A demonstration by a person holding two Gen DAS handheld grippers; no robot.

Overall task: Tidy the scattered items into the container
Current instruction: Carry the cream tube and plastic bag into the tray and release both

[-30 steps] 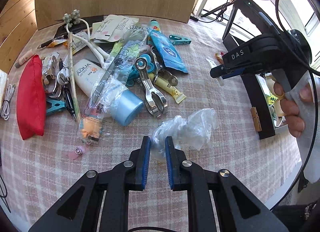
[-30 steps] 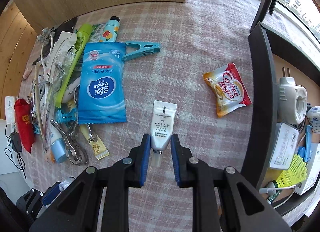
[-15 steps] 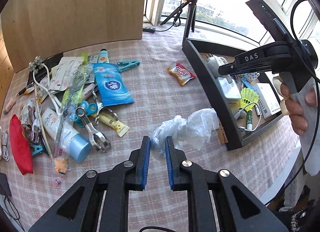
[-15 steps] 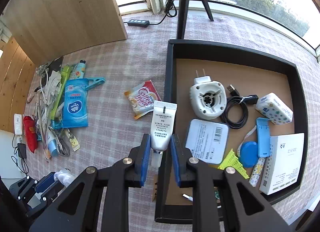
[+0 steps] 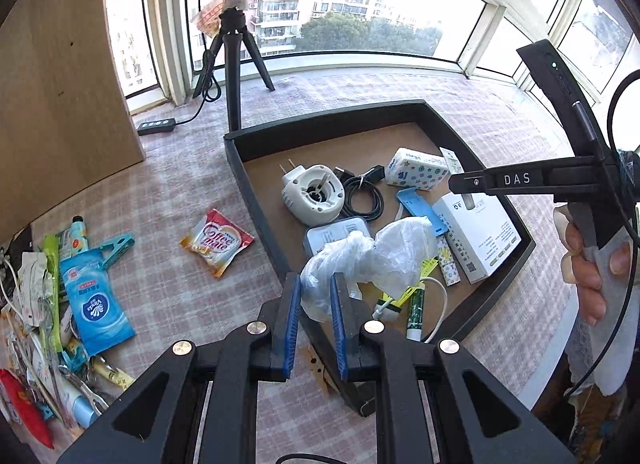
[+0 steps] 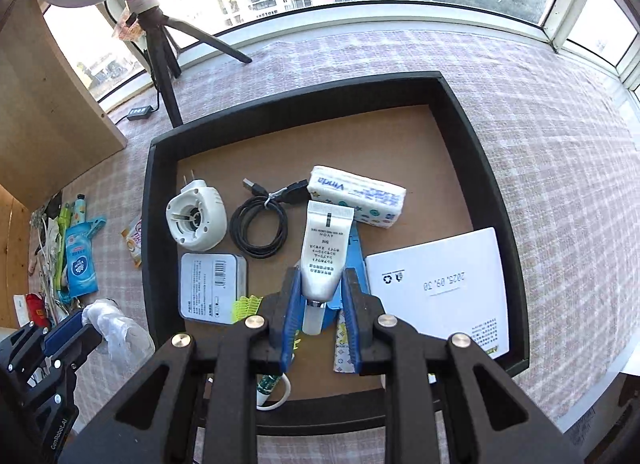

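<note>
My left gripper [image 5: 314, 294] is shut on a crumpled clear plastic bag [image 5: 372, 250], held above the near left wall of the black tray [image 5: 256, 208]. My right gripper [image 6: 320, 296] is shut on a small white tube [image 6: 324, 248] and hangs over the middle of the tray [image 6: 160, 200]. The tray holds a white plug-in device [image 6: 196, 220], a coiled black cable [image 6: 260, 232], a tissue pack [image 6: 356, 198], a white box [image 6: 440, 288], a grey tin [image 6: 212, 288] and smaller items. The right gripper's body [image 5: 520, 180] shows in the left wrist view, the left gripper [image 6: 68, 334] at the right wrist view's lower left.
On the checked cloth left of the tray lie a Coffee-mate sachet [image 5: 216, 242], a blue wipes pack [image 5: 94, 304], a teal clip [image 5: 116, 250] and a pile of other items. A tripod [image 5: 236, 64] with a ring light stands behind the tray, a wooden board [image 5: 60, 96] at left.
Both grippers have swung from over the scattered pile to over the tray, each keeping its hold, the left on the plastic bag and the right on the white tube.
</note>
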